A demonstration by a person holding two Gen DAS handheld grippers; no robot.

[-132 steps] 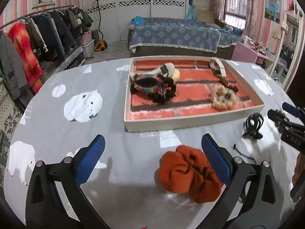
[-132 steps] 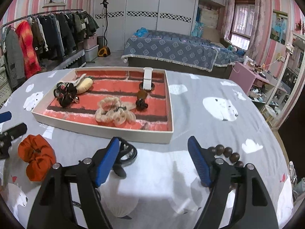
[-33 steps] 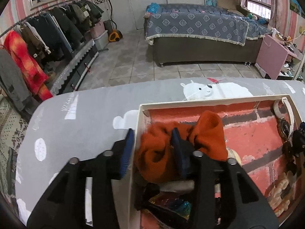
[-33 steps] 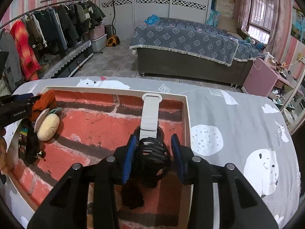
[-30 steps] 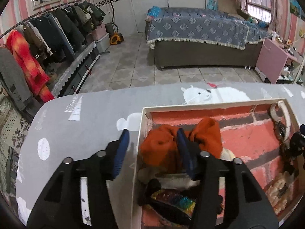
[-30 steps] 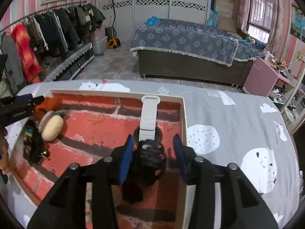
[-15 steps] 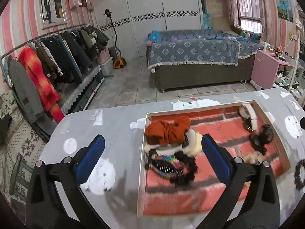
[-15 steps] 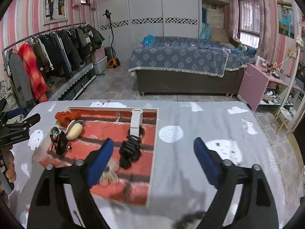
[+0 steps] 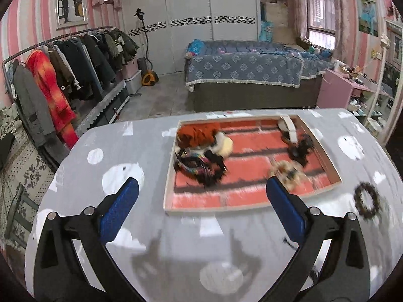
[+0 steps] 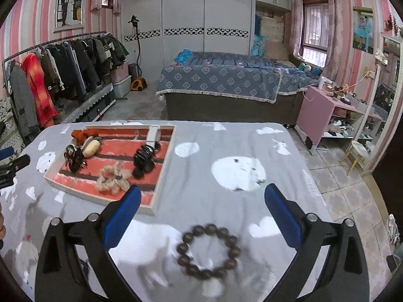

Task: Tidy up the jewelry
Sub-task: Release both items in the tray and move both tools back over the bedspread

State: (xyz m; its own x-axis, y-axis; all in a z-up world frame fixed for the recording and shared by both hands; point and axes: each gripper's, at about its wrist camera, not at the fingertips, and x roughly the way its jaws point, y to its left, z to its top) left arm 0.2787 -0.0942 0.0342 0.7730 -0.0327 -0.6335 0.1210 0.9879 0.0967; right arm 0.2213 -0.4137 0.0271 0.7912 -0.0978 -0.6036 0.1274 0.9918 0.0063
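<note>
Left hand-held gripper (image 9: 202, 211) and right hand-held gripper (image 10: 202, 215) — both jaws spread wide, empty, pointing forward.

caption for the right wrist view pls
Open right gripper above a bead bracelet on the table, tray of hair accessories beyond.

The orange scrunchie (image 9: 199, 133) and black hair tie (image 10: 143, 159) have been released into the tray (image 9: 252, 205). Both grippers (image 9: 201, 211) (image 10: 201, 216) have been opened and withdrawn toward 6 o'clock.

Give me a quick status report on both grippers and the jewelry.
Left gripper and right gripper open, empty. Dark wooden bead bracelet on grey tablecloth, outside red-lined tray. Nothing blocking it.
</note>
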